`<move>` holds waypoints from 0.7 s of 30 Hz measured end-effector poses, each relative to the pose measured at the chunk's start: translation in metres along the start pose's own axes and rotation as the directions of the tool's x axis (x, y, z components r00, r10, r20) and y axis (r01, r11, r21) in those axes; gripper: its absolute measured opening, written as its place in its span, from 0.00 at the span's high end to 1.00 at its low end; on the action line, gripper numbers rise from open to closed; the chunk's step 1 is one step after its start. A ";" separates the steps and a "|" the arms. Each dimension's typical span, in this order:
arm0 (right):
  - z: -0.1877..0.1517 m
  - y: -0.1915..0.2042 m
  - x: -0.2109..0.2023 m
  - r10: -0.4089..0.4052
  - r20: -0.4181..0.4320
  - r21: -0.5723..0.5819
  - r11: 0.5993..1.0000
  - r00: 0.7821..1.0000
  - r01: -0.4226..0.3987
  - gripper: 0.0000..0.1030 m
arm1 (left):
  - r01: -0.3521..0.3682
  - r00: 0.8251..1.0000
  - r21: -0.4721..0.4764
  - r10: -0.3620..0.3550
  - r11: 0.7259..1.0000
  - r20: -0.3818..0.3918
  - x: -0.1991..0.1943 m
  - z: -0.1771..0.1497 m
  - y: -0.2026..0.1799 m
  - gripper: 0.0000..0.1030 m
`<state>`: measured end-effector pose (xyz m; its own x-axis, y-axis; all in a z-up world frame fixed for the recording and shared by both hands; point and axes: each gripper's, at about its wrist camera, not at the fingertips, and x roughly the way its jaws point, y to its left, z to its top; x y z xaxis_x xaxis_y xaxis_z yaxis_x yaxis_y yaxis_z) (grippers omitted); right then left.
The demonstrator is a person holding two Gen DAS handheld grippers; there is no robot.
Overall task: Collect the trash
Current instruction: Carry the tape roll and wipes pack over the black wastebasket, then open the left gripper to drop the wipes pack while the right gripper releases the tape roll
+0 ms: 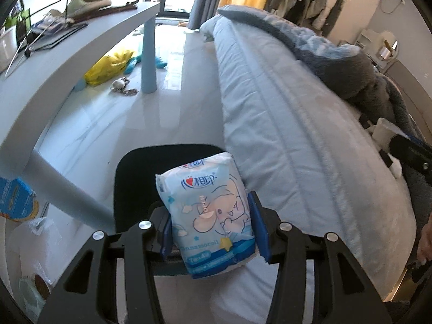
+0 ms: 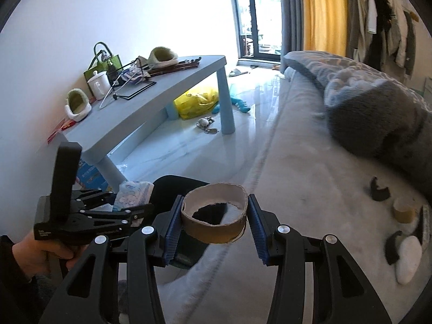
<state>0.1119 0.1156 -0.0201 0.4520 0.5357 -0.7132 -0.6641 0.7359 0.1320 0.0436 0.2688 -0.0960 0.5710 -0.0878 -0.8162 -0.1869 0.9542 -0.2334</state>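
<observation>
My left gripper [image 1: 213, 229] is shut on a blue-and-white tissue pack [image 1: 210, 205] printed with a cartoon, which stands upright between the blue pads. Under it is the dark opening of a black bin [image 1: 135, 167], beside the bed's edge. My right gripper [image 2: 214, 224] is shut on an empty cardboard tape roll [image 2: 216, 216], held over the same black bin [image 2: 172, 186]. In the right wrist view the left gripper [image 2: 129, 205] with the tissue pack [image 2: 133, 193] is just to the left, in a person's hand [image 2: 32, 253].
A pale blue bed [image 1: 297, 135] with a grey blanket [image 2: 378, 113] fills the right. On it lie another tape roll [image 2: 403, 210], black scraps [image 2: 378, 189] and a white object [image 2: 409, 256]. A cluttered blue table [image 2: 151, 94] stands at the left, with a yellow bag [image 2: 197, 102] beneath.
</observation>
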 end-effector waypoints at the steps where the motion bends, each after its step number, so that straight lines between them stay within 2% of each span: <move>1: 0.001 0.004 0.004 0.006 -0.002 -0.003 1.000 1.000 -0.006 0.54 | 0.000 1.000 -0.006 0.000 1.000 -0.007 0.002 -0.001 0.004 0.50; 15: 0.015 0.044 0.039 0.061 -0.030 -0.028 0.998 0.998 -0.062 0.54 | -0.046 0.993 -0.049 0.040 0.998 -0.113 0.029 -0.020 0.058 0.49; 21: 0.017 0.056 0.058 0.076 -0.055 -0.030 0.997 0.996 -0.078 0.54 | -0.047 0.990 -0.035 0.042 0.998 -0.138 0.036 -0.024 0.064 0.41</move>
<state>0.1110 0.1943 -0.0424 0.3672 0.5666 -0.7377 -0.7149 0.6793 0.1660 0.0333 0.3200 -0.1534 0.4467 -0.0867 -0.8905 -0.2414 0.9467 -0.2133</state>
